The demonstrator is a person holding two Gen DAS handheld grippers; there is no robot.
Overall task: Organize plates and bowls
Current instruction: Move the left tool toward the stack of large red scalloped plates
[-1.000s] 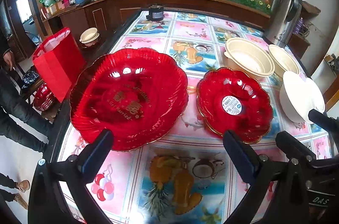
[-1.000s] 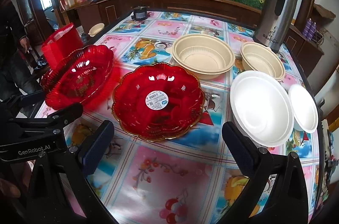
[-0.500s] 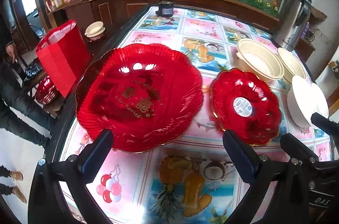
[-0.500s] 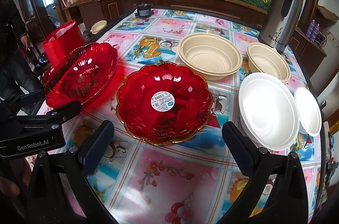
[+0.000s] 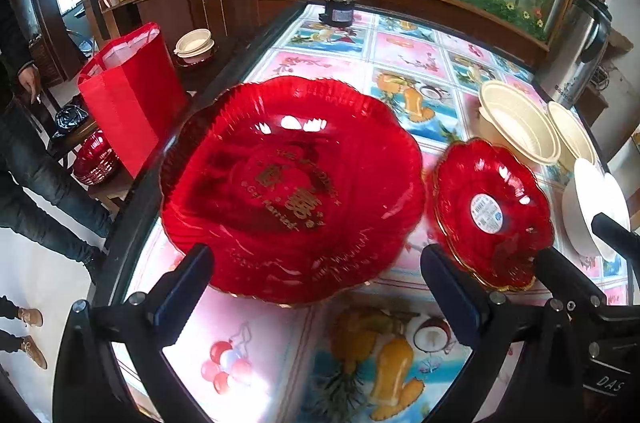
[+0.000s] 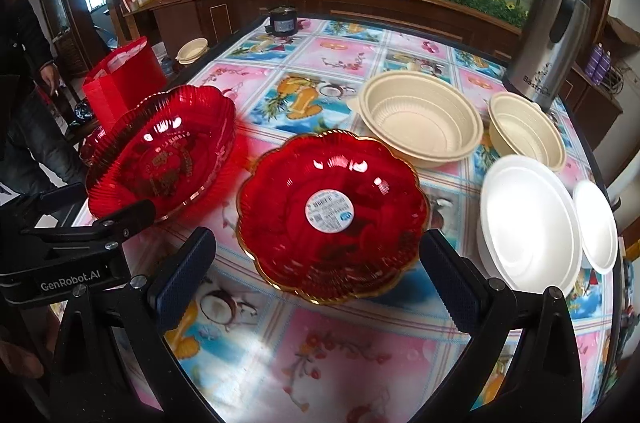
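A large red plate [image 5: 288,191] with gold lettering lies at the table's left side, also in the right wrist view [image 6: 160,163]. A smaller red plate [image 5: 492,215] with a white sticker lies to its right [image 6: 332,215]. Behind stand a large beige bowl [image 6: 420,119] and a small beige bowl [image 6: 524,129]. A large white plate [image 6: 528,219] and a small white plate [image 6: 596,227] lie at the right. My left gripper [image 5: 316,287] is open, just short of the large red plate. My right gripper [image 6: 316,275] is open at the small red plate's near rim.
A steel thermos [image 6: 552,39] stands at the table's far right corner. A small black jar [image 6: 282,21] stands at the far edge. A red bag [image 5: 132,95] and a person's legs [image 5: 44,191] are off the table's left side. The tablecloth [image 6: 328,351] is glossy and patterned.
Both grippers have moved forward toward the red plates, which look larger now. The left view has shifted leftward. Nothing on the table has moved.
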